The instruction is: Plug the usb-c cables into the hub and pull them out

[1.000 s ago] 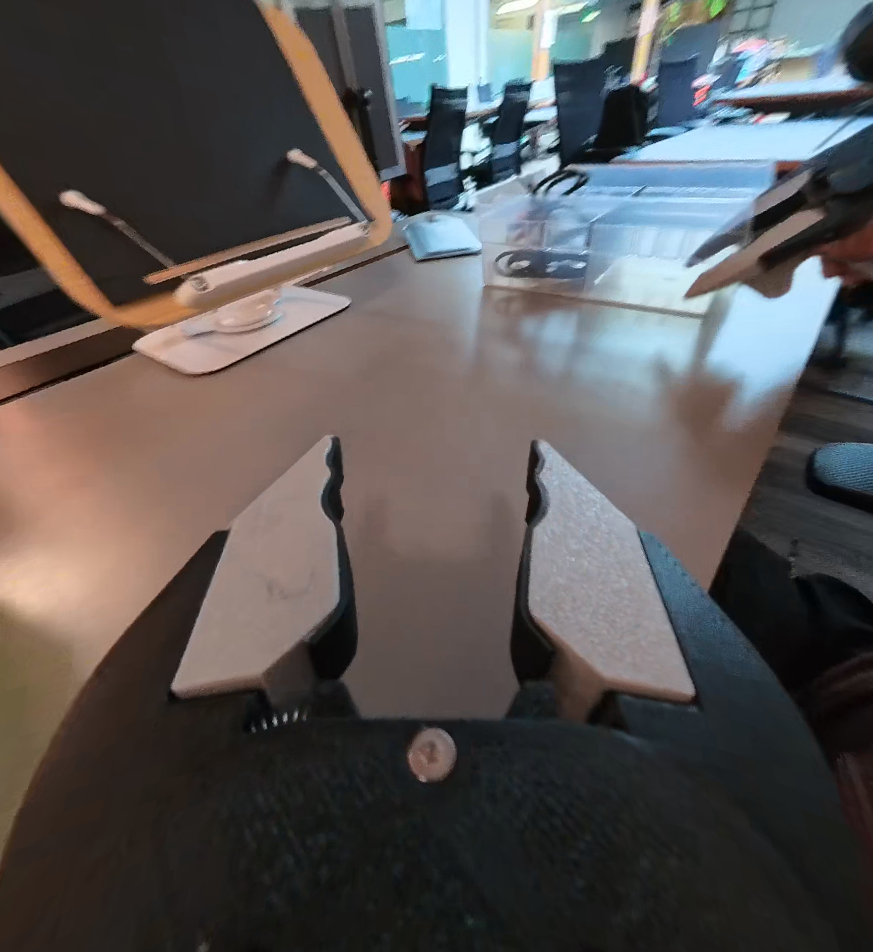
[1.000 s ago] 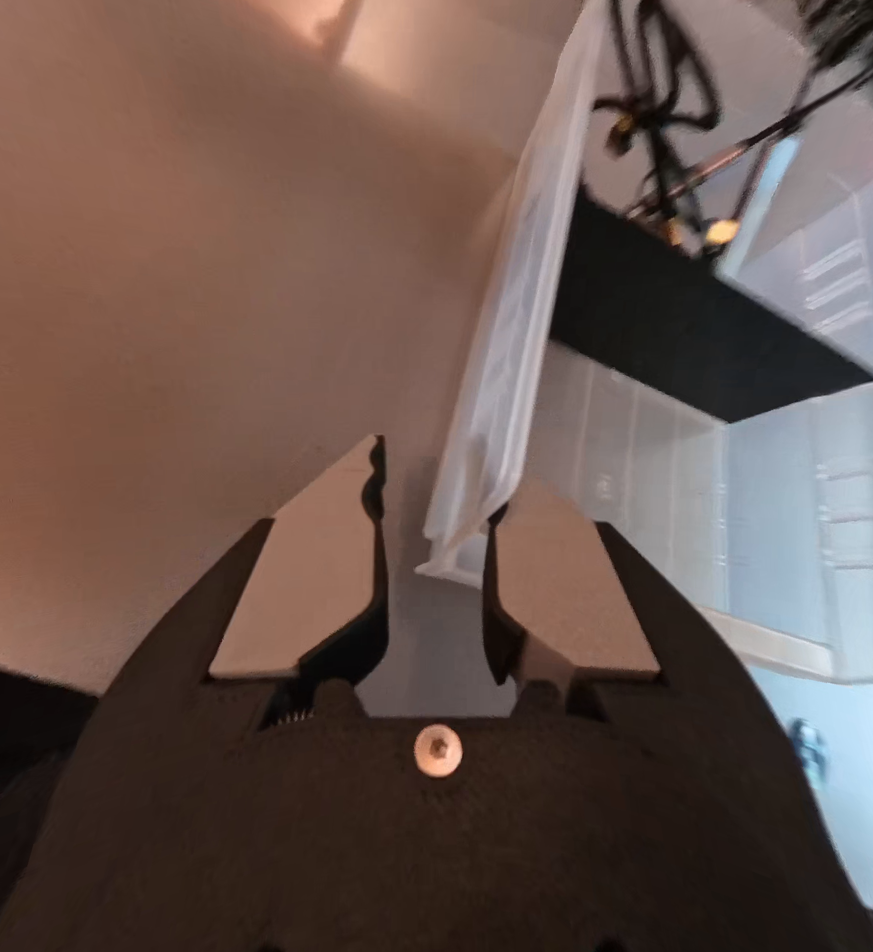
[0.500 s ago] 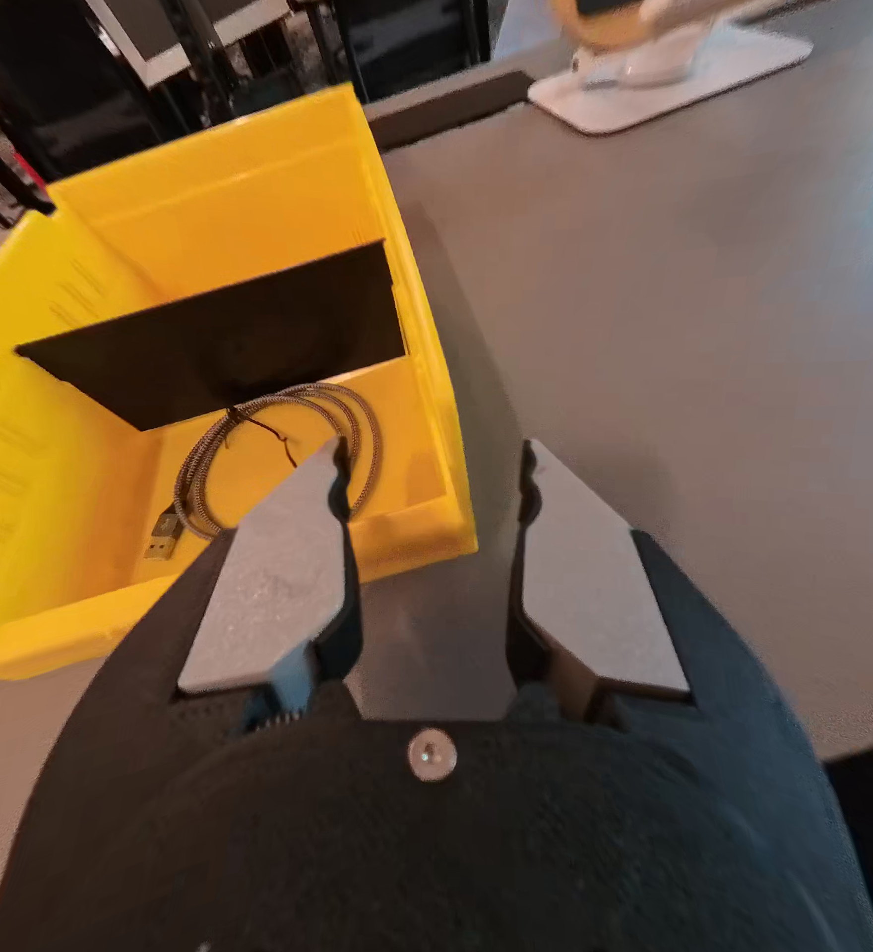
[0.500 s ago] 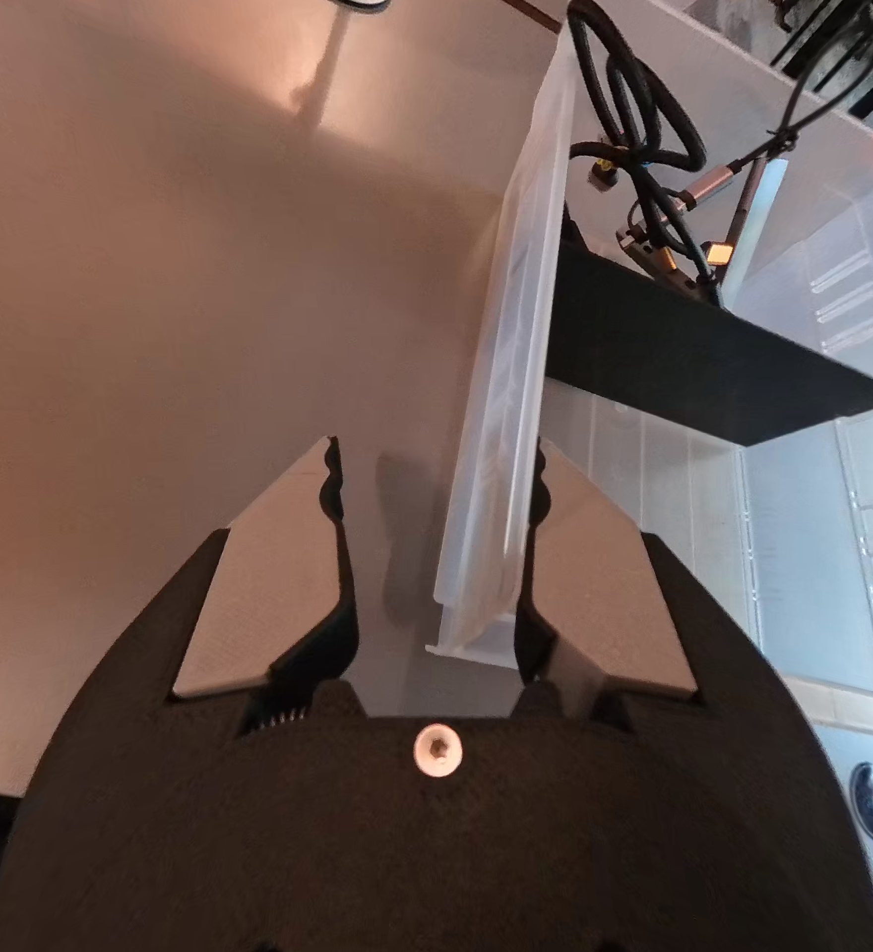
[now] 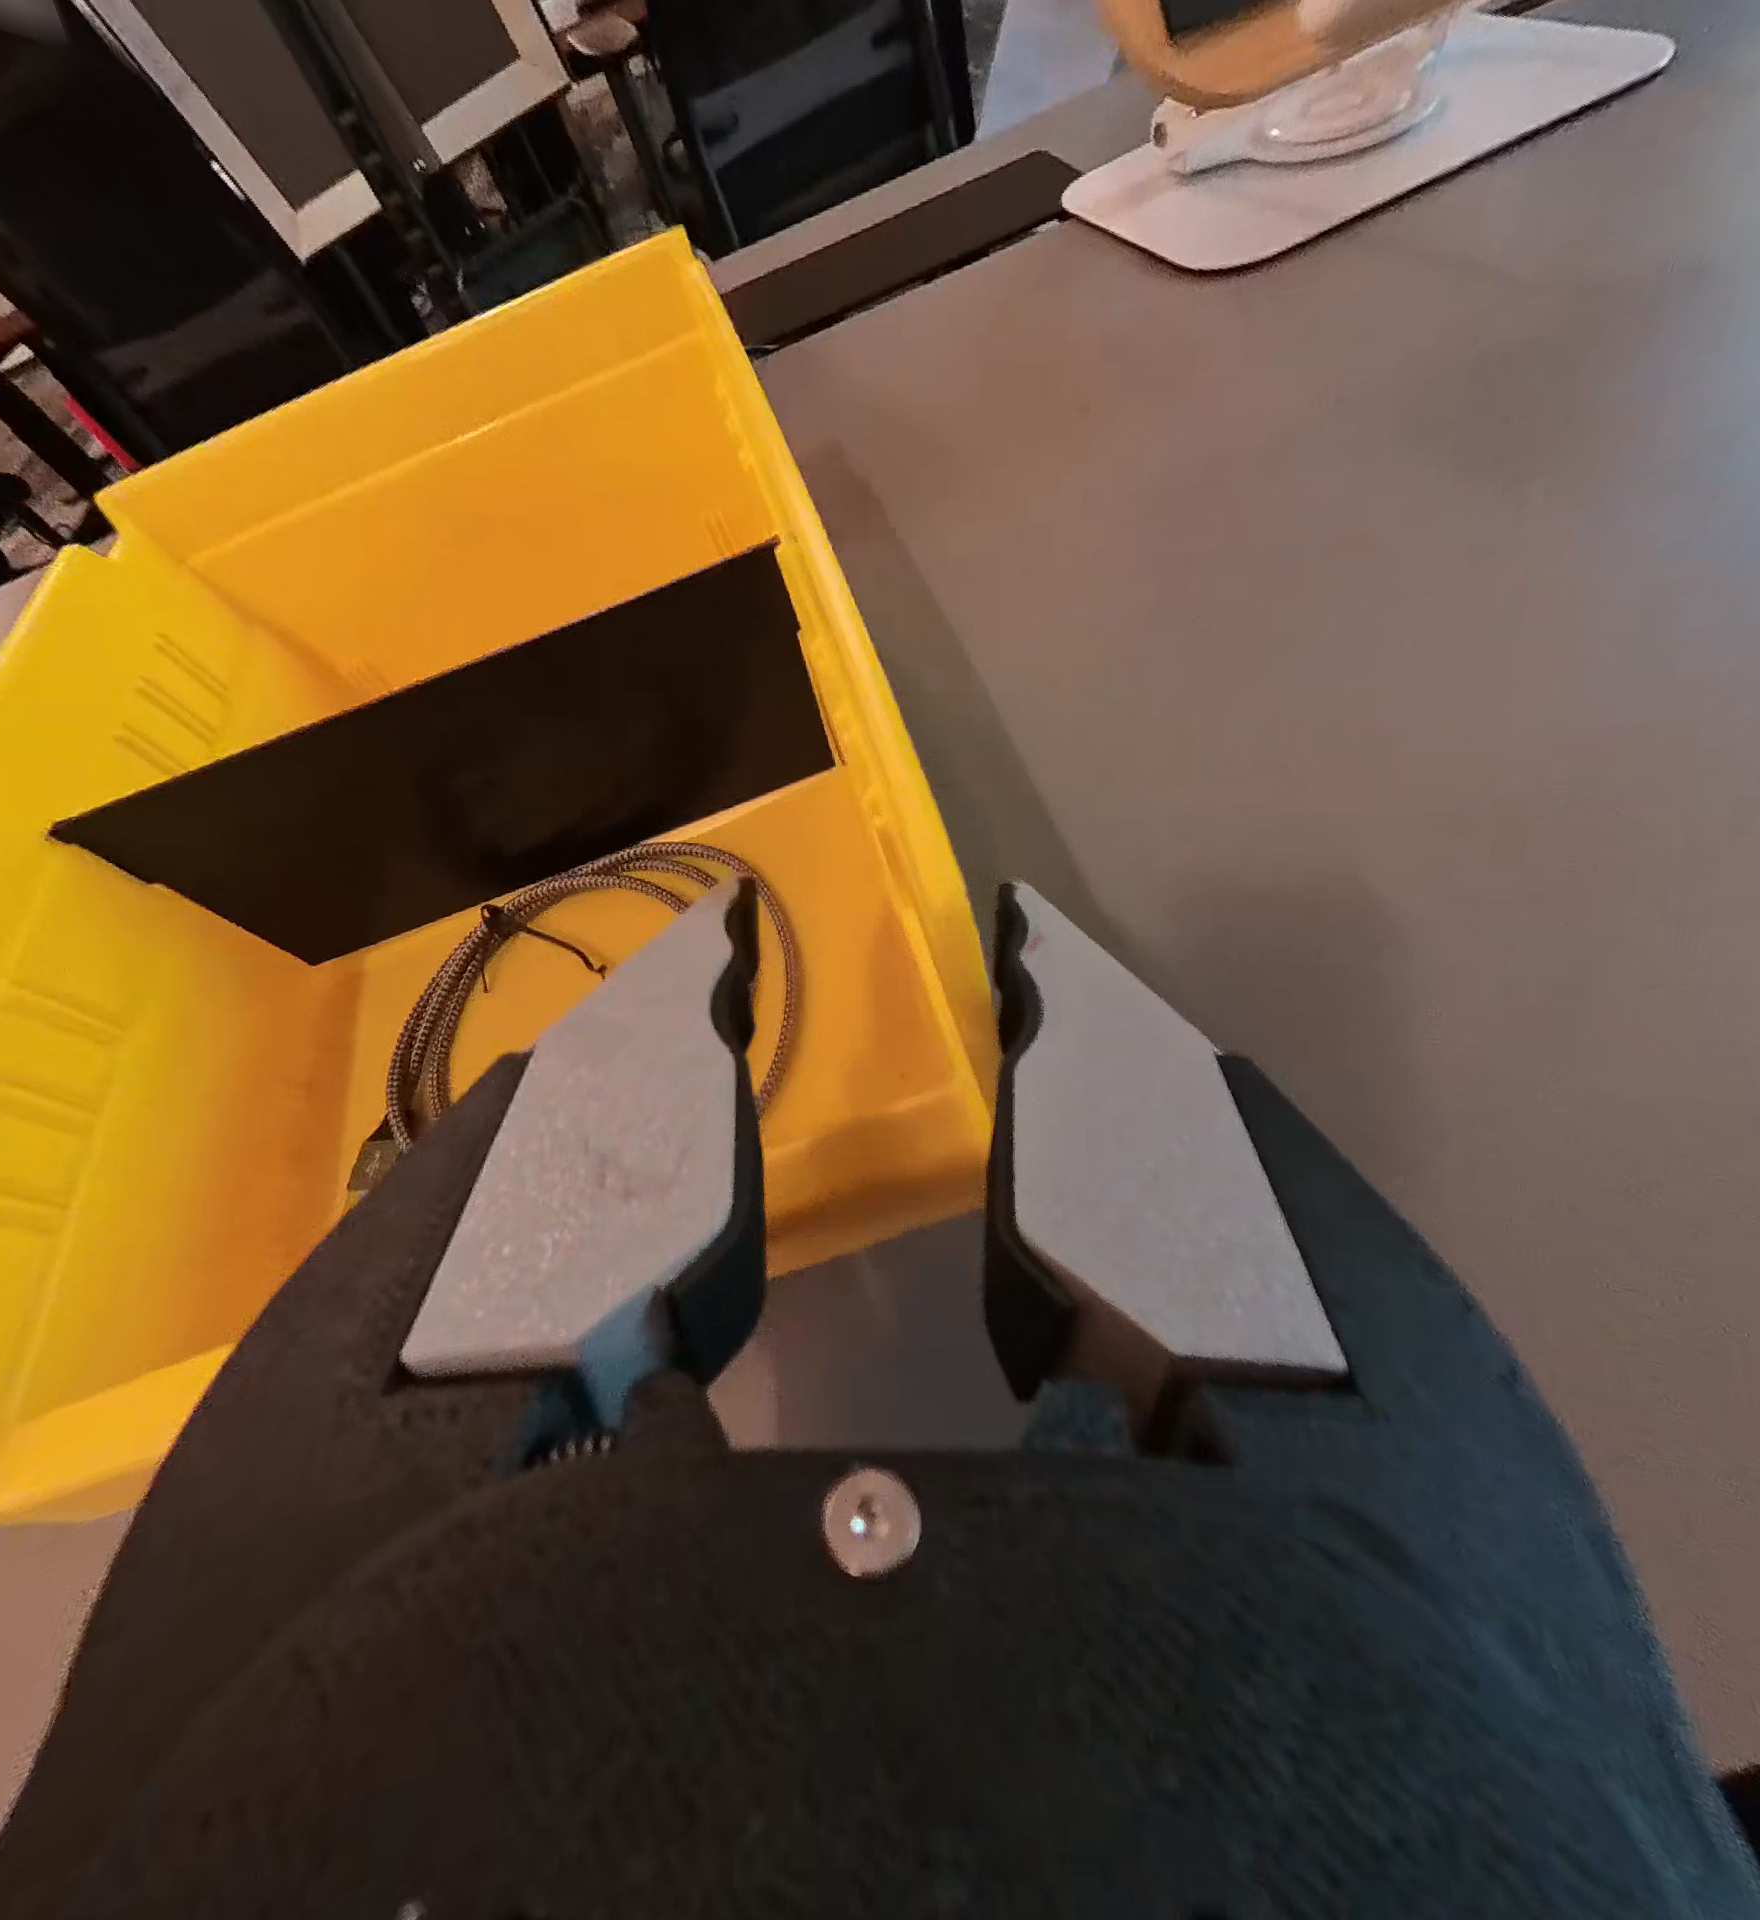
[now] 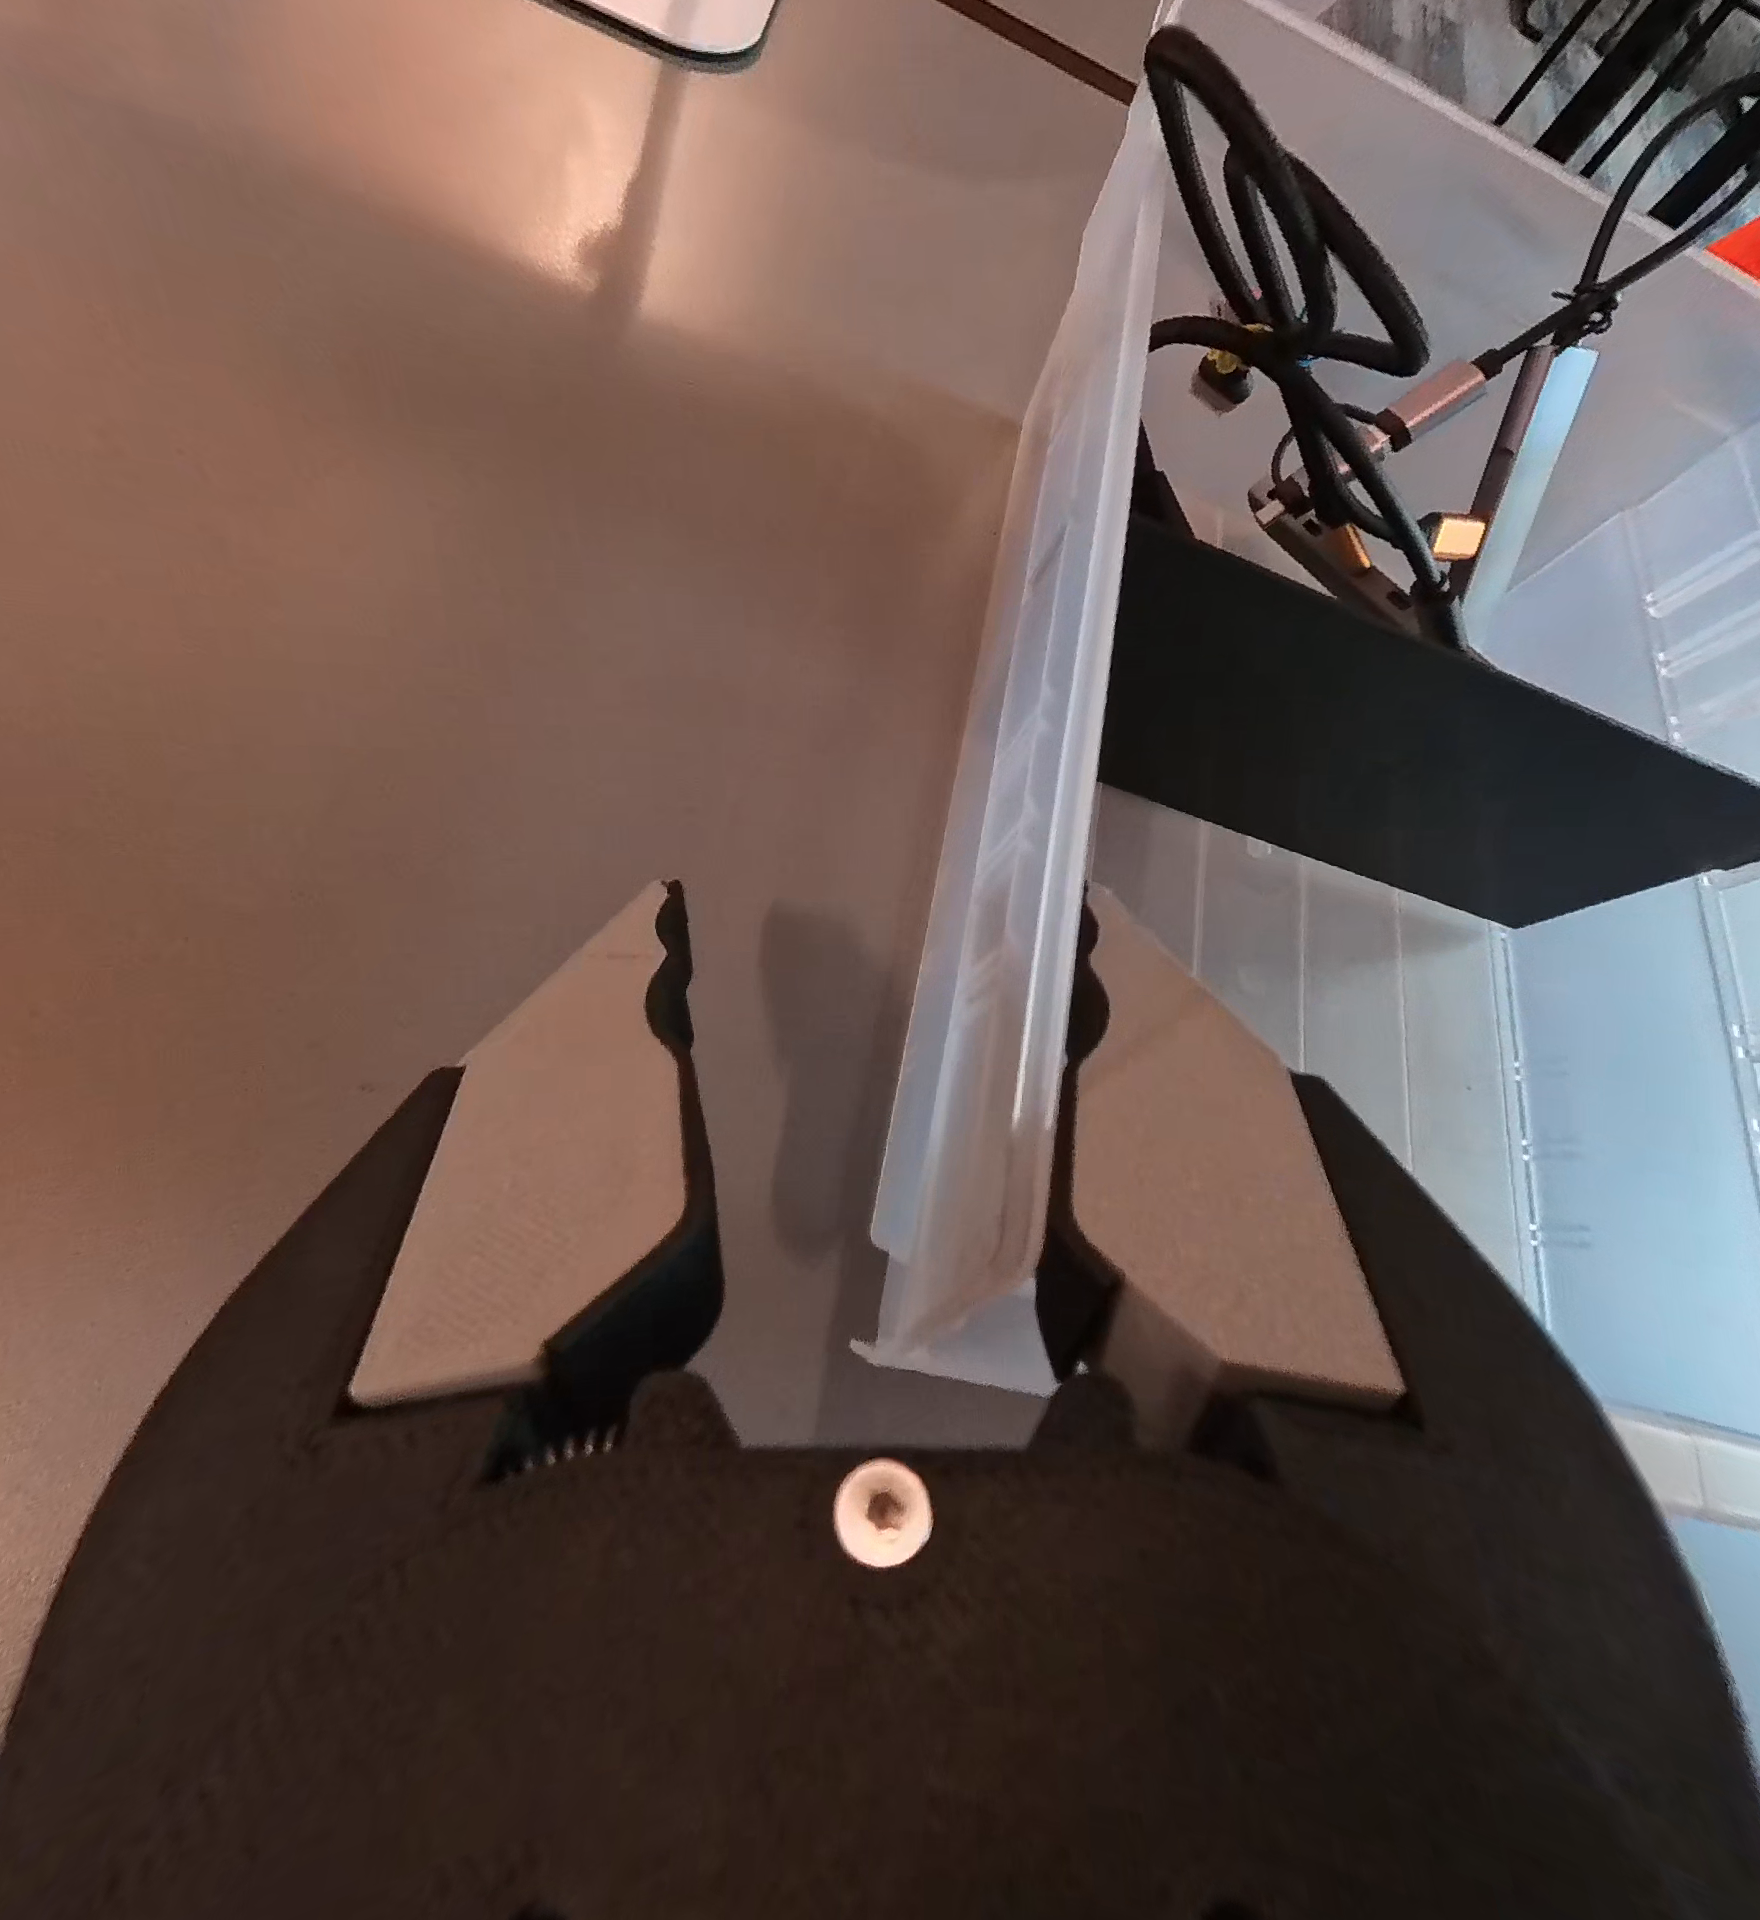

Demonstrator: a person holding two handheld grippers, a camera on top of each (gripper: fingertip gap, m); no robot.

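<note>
left wrist view first: my left gripper (image 5: pixel 871 940) hangs wide open and empty over the yellow bin (image 5: pixel 543 499), where one braided cable (image 5: pixel 440 1029) lies coiled near its black divider (image 5: pixel 460 769). my right gripper (image 6: pixel 881 945), open and empty, straddles the clear bin (image 6: pixel 1063 665) wall; cables (image 6: pixel 1302 343) and what i take for the hub (image 6: pixel 1323 540) lie far inside. nothing plugged yet, i judge.

The left gripper (image 5: pixel 871 914) straddles the yellow bin's (image 5: pixel 897 831) right wall, with bare table (image 5: pixel 1375 727) beyond. A black divider (image 5: pixel 460 769) closes off the bin's far half. The clear bin's (image 6: pixel 1052 727) wall stands between the right gripper's (image 6: pixel 881 914) fingers.
</note>
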